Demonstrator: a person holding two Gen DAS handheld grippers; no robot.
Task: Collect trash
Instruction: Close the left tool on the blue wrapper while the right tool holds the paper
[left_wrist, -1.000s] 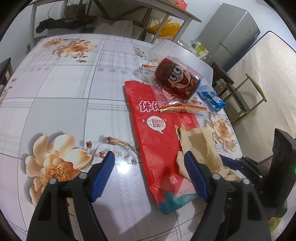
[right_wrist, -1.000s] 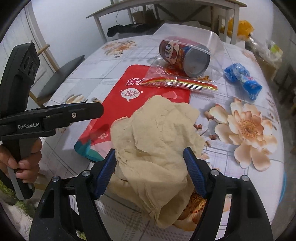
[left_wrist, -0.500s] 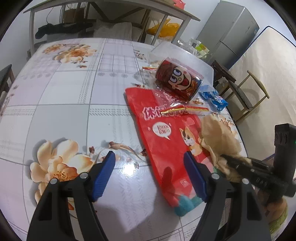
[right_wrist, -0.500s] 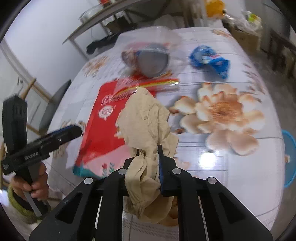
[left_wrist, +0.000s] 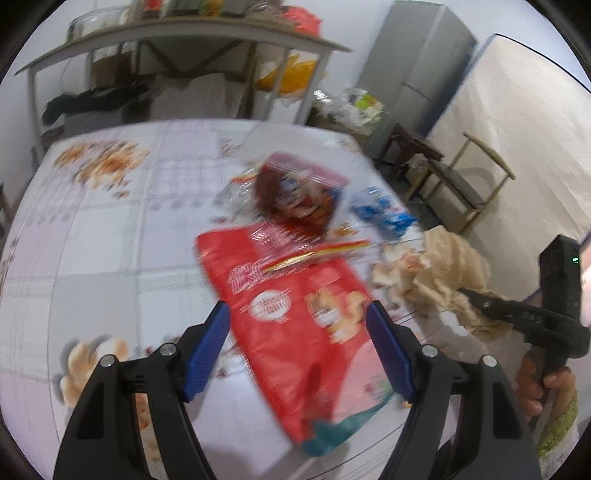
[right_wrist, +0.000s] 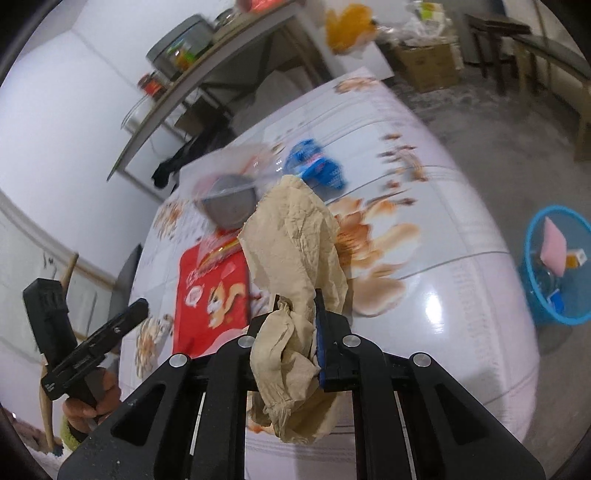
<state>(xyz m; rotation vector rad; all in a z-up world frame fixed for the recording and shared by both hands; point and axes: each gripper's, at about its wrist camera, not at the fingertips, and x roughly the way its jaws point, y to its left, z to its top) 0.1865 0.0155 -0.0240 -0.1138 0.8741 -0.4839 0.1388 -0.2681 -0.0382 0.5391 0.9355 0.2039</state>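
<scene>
right tool (right_wrist: 295, 321) clamps crumpled beige napkin (right_wrist: 295, 240) | left tool (left_wrist: 297, 347) agape

The left wrist view looked down along the table (left_wrist: 110, 229) from its near edge; the right wrist view sat higher, tilted, by the right edge; both shared the red bag (left_wrist: 295, 314).

I'm looking into a lived-in home. A floral-clothed dining table (left_wrist: 92, 229), grey fridge (left_wrist: 417, 70) and wooden chair (left_wrist: 476, 177) are showing it.
</scene>
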